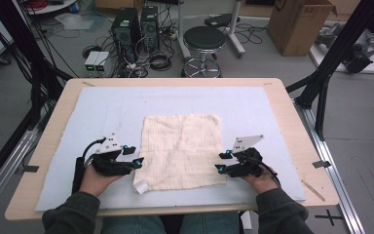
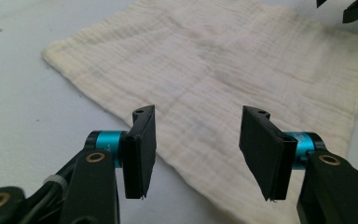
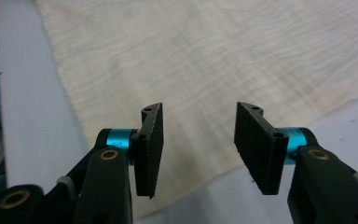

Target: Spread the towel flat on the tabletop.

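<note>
Cream muslin, the cloth (image 1: pixel 182 151) lies spread nearly flat in the middle of the pale blue mat (image 1: pixel 97 112), with only its near left corner turned over. We have the left gripper (image 1: pixel 133 156) at its left edge and the right gripper (image 1: pixel 222 161) at its right edge, each low over the near part. Both pairs of jaws stand apart with nothing clamped, the fabric lying beneath and between them in the gripper views. We judge a fold about to begin: no edge is gripped or lifted yet. Beyond the wooden table (image 1: pixel 282 97) stands a stool (image 1: pixel 204 40).
</note>
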{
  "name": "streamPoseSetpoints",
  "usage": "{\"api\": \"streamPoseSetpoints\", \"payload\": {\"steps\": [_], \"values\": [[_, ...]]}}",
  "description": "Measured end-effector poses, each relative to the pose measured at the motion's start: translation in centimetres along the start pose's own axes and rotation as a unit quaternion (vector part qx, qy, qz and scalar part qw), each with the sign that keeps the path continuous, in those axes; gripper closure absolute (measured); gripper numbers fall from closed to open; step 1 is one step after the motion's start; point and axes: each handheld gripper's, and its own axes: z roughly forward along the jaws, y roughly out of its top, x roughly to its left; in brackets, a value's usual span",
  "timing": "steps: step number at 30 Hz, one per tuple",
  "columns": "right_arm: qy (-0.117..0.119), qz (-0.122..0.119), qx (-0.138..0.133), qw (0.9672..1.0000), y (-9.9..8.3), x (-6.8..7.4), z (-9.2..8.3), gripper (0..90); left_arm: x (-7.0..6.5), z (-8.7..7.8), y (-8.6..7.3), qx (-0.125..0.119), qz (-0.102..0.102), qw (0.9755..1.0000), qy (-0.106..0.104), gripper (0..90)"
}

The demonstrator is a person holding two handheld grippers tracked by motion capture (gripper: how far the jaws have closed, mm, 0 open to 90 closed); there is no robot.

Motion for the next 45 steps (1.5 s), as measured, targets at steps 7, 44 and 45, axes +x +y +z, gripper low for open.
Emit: {"api": "streamPoseSetpoints", "payload": {"steps": [7,44,45], "values": [[0.012,-0.005,0.007,0.9999,-0.5,0.4,0.5,53.6,-0.5,0.7,-0.9,0.032,0.020,0.9985,-0.040,54.9],[0.038,-0.023,0.057,0.9974,-0.5,1.7,1.2,88.5,-1.4,1.4,-1.6,0.094,0.069,0.9930,-0.022,88.3],[0.039,-0.025,0.054,0.9975,-0.5,1.7,1.1,88.5,-1.5,1.3,-1.7,0.094,0.070,0.9929,-0.024,88.4]]}}
